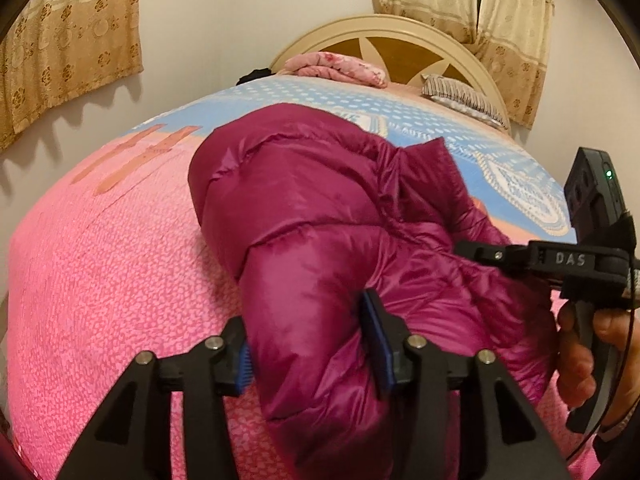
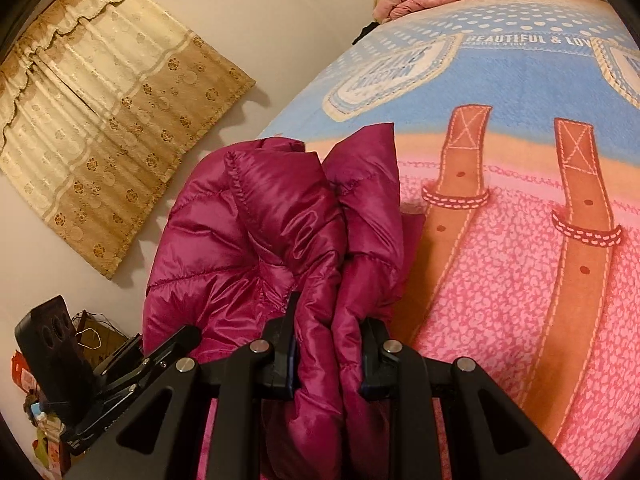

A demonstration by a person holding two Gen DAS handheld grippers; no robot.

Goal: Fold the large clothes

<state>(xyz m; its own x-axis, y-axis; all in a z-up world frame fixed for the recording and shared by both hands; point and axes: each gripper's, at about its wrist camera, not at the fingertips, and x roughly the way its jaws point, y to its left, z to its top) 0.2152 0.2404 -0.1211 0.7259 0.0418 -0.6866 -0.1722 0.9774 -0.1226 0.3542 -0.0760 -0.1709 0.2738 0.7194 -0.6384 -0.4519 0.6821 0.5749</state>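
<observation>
On top of the bed, which fills most of both views, a pink and blue blanket printed with brown straps is spread out. Cream patterned curtains hang on the wall beside the bed, and a rounded headboard stands at the far end. Near the headboard lie a folded pink quilt and a striped pillow.

A magenta puffer jacket lies bunched on the pink part of the blanket, with its near edge gathered toward both cameras.

At the jacket's near end, the left hand-held gripper has a thick padded roll between its blue-padded fingers, which press against the fabric on either side. The right hand-held gripper is clamped on a bundle of several folded layers of the same jacket. In the left view, that right tool reaches in from the side, and a hand holds its handle.
</observation>
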